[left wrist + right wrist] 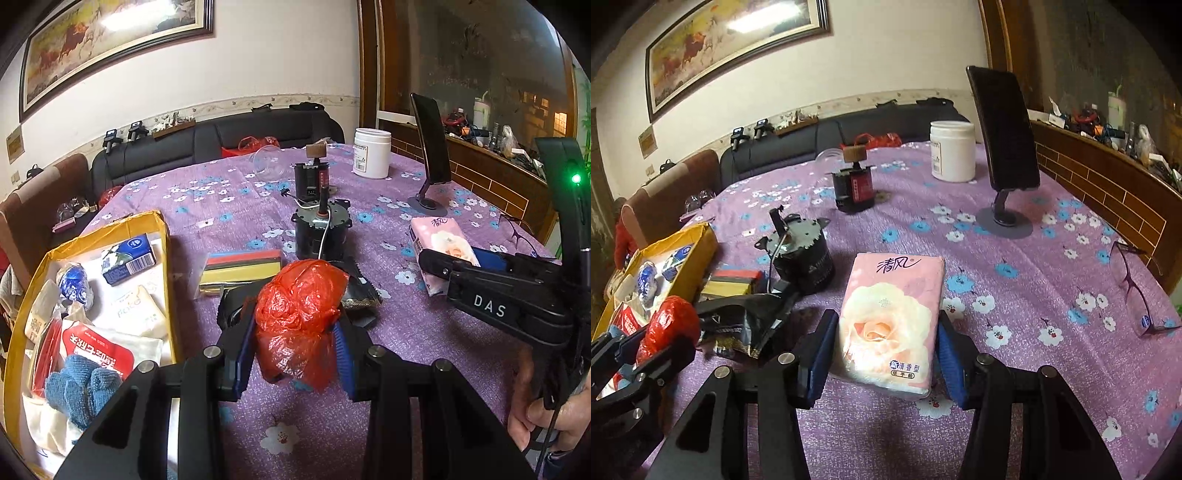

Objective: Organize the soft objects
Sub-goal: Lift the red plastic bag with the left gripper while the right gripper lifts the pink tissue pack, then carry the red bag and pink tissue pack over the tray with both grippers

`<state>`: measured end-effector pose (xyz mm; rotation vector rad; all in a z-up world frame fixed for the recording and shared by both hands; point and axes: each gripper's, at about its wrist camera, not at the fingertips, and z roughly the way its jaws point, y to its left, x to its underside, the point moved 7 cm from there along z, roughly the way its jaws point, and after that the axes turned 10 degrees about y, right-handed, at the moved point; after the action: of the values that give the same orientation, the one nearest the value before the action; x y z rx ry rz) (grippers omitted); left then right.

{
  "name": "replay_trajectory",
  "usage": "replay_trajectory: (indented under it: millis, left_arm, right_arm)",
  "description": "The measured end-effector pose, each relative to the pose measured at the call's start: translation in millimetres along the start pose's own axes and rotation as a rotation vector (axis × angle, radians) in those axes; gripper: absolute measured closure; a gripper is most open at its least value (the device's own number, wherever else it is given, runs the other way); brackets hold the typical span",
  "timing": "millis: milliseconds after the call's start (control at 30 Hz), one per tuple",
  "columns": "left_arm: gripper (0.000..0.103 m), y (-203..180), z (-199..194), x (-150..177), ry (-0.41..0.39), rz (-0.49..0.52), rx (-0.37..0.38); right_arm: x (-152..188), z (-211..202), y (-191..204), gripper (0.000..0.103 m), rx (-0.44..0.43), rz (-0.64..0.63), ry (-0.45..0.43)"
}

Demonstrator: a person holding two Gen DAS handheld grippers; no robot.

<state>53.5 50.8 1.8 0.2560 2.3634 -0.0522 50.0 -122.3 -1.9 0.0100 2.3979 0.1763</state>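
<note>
Now your left tongs [295, 332] clamp the red plastic bag [299, 321] and your right tongs [882, 347] squeeze the pink tissue pack [890, 321], both presumably bound for the yellow box [164, 258] at lower left.

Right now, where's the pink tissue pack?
In the right wrist view the pink tissue pack sits between the right gripper fingers on the purple tablecloth, right of the black motor.
</note>
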Motion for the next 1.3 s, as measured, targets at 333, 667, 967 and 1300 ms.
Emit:
replay_trajectory:
  millis: [333, 667, 967, 1300]
  left_arm:
    - [0.066, -0.1, -3.8, 0.3, -0.018, 0.003, -0.005]
    - [0.066, 1.3, -6.3, -0.8, -0.032, 0.003, -0.006]
    - [0.066, 1.2, -5.4, -2.1, -0.033, -0.004, 0.002]
    - [0.066, 3.0, -11.9, -3.6, -0.060, 0.011, -0.058]
  right_arm:
    - [0.1, -8.6, 9.9, 0.048, 0.076, -0.060, -0.048]
    - [-2.2, -16.7, 3.9, 0.048, 0.210, -0.077, -0.079]
    - [4.7, -28.5, 5.3, 0.047, 0.168, -0.056, -0.057]
    - [6.7, -51.5, 11.7, 0.047, 0.078, -0.038, -0.066]
